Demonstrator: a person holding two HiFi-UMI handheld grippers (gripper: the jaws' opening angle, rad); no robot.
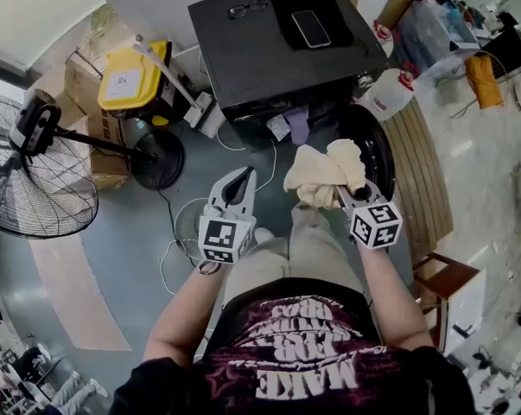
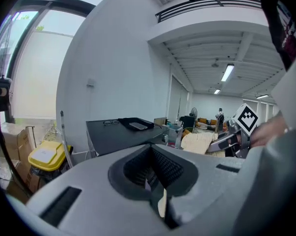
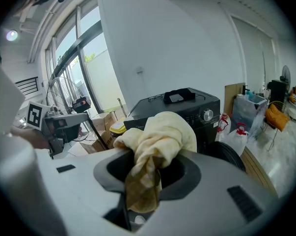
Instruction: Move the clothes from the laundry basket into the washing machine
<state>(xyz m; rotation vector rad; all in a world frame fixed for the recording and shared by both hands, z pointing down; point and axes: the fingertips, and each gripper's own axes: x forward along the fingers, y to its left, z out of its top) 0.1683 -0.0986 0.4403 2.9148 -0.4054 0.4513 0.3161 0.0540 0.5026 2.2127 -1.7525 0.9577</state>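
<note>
Right gripper [image 1: 345,195] is clamped on a cloth [image 1: 325,173]: pale yellow, crumpled into a soft bunch, with one fold hanging between the jaws. It hangs just before the black washer [image 1: 269,50], by its open door [image 1: 372,150]. Left gripper [image 1: 240,180] is closed, empty.

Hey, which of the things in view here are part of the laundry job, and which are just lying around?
Job: cream cloth, held in the right gripper; washing machine.
Lying about: phone and glasses on the machine's top; standing fan; yellow-lidded bin.
</note>
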